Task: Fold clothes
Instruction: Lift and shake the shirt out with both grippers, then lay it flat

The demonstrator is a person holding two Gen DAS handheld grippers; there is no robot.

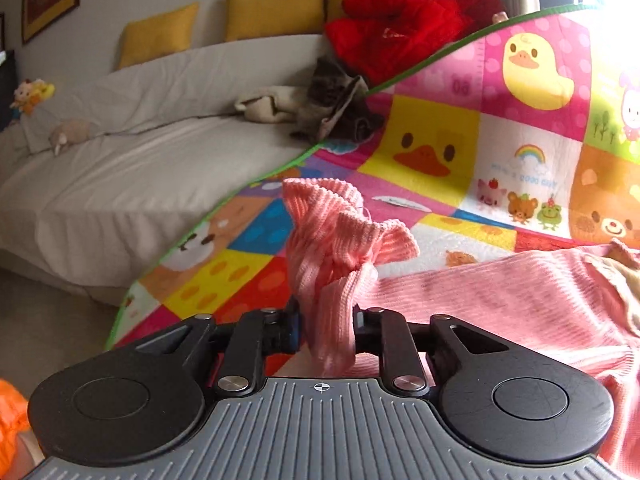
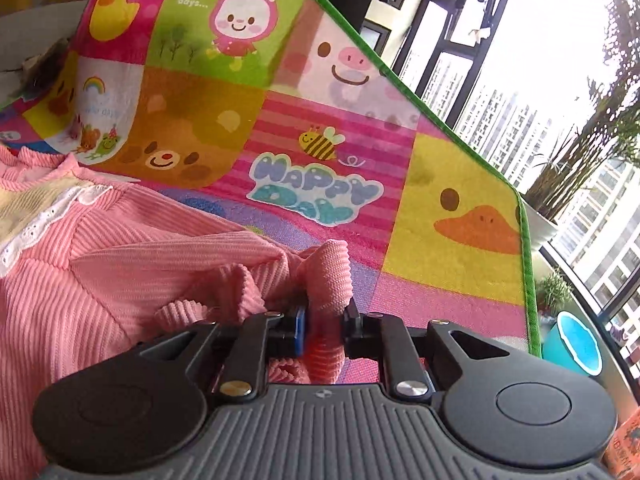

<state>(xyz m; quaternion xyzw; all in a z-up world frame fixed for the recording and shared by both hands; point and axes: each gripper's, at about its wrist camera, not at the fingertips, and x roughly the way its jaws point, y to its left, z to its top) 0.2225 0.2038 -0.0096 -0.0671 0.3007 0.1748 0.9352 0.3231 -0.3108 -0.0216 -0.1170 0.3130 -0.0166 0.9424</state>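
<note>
1. The pink ribbed knit garment [image 1: 500, 292] lay spread on the colourful cartoon play mat [image 1: 432, 140], lower right of frame.
2. The left gripper [image 1: 326, 328] pinched a bunched corner.
3. The right gripper [image 2: 324, 324] clamped another corner, likely for folding over.

The tips of the left tongs [image 1: 326, 330] are buried in a bunched sleeve of the pink sweater [image 1: 500, 292], whose body is cut off at the right edge. The right tongs [image 2: 325, 330] are likewise hidden in folded cloth. An orange thing [image 1: 10, 420] is clipped at the left edge, unidentifiable. The turquoise tub [image 2: 576, 342] is partly hidden behind the mat [image 2: 320, 160].
</note>
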